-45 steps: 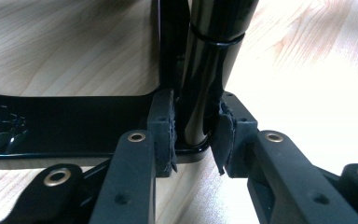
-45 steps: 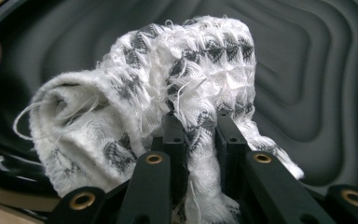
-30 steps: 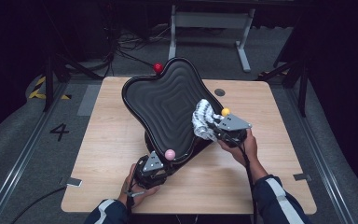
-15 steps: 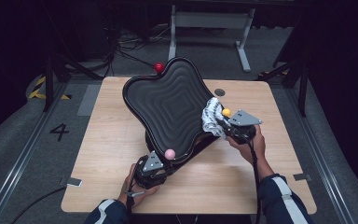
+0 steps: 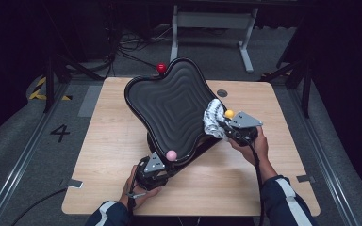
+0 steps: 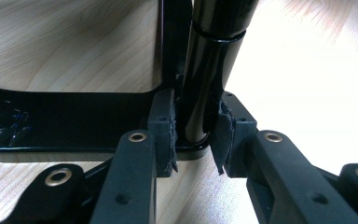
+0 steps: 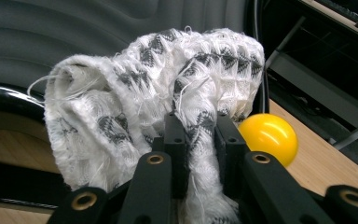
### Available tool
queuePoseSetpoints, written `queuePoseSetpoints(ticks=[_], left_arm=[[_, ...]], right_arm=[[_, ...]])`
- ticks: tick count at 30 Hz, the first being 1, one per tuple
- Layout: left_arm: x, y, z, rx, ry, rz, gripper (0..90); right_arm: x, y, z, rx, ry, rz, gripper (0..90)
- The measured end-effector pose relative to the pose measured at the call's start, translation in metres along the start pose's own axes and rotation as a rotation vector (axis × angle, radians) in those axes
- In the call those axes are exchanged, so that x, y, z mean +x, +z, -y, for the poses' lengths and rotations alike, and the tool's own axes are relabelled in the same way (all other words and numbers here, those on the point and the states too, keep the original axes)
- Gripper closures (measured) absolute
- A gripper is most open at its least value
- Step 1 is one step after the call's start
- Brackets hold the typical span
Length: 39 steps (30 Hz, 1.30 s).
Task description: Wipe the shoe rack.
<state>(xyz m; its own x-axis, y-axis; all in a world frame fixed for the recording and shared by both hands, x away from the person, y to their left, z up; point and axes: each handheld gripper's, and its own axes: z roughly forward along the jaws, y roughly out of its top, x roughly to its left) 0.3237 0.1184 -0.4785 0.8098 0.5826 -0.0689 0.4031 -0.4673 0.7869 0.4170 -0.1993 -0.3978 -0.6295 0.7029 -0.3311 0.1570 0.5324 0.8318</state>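
We see the table (image 5: 122,117) bearing a tilted black tray (image 5: 169,106); at its five o'clock edge the right claw (image 5: 224,126) pinches a white cloth (image 5: 213,117), while the left claw (image 5: 162,162) clamps the tray's black post (image 6: 205,70) at six.

The high view looks forward and down over the wooden table (image 5: 122,117); both gripper views sit close, sharing its black ridged tray (image 5: 169,103) (image 7: 74,28).

White cloth (image 7: 168,112) with grey checks between the black fingers (image 7: 175,140); yellow ball (image 7: 269,136) just beside them; black ribbed tray (image 5: 169,103).
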Motion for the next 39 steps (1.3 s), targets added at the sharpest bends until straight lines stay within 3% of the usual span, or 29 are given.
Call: queuePoseSetpoints(ticks=[6, 13, 25, 32, 39], left_arm=[[0.0, 0.0, 0.0, 0.006, -0.009, 0.002, 70.6], [-0.001, 0.0, 0.0, 0.0, -0.009, 0.001, 70.6], [-0.001, 0.001, 0.0, -0.001, -0.005, -0.002, 70.6], [-0.001, 0.001, 0.0, 0.0, -0.004, -0.007, 70.8], [-0.001, 0.001, 0.0, 0.0, -0.007, -0.007, 70.7]], right_arm=[[0.013, 0.003, -0.01, -0.003, -0.045, -0.037, 78.7], [0.04, 0.007, -0.026, -0.027, -0.095, -0.086, 78.8], [0.086, 0.013, -0.051, -0.08, -0.135, -0.235, 78.7], [0.098, 0.014, -0.055, -0.105, -0.162, -0.244, 78.8], [0.092, 0.016, -0.055, -0.101, -0.159, -0.237, 78.8]])
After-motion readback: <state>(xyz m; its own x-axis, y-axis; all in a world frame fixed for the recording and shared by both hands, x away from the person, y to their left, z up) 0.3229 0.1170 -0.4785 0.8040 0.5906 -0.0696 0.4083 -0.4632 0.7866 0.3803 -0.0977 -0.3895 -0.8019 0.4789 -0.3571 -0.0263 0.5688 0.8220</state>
